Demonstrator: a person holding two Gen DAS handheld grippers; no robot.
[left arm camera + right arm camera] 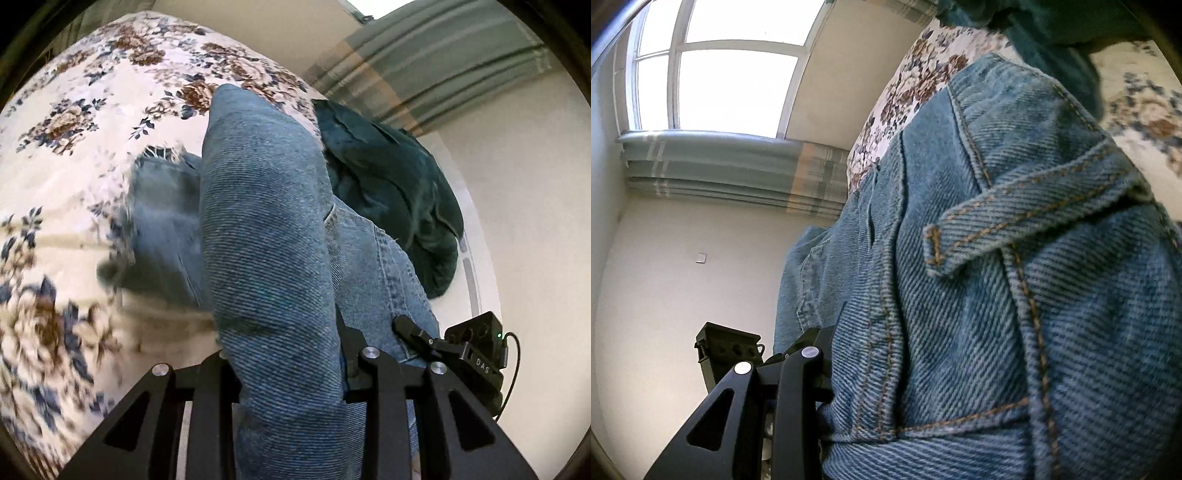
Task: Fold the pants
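Observation:
Blue denim pants [266, 229] hang lifted above a floral bedspread [74, 147]. My left gripper [291, 354] is shut on a fold of the denim, which drapes over and between its fingers; a frayed leg hem [162, 151] trails toward the bed. In the right wrist view the pants [979, 295] fill the frame with their waistband and a belt loop [997, 221]. My right gripper [886, 406] is shut on the waistband; only its left finger [790, 387] shows, the other is hidden by cloth. The other gripper shows in each view [472, 343] [727, 350].
A dark green garment [399, 184] lies on the bed beside the pants, also at the top of the right wrist view [1052, 29]. A striped curtain [731, 170], a window [731, 66] and a plain wall [683, 277] stand beyond the bed edge.

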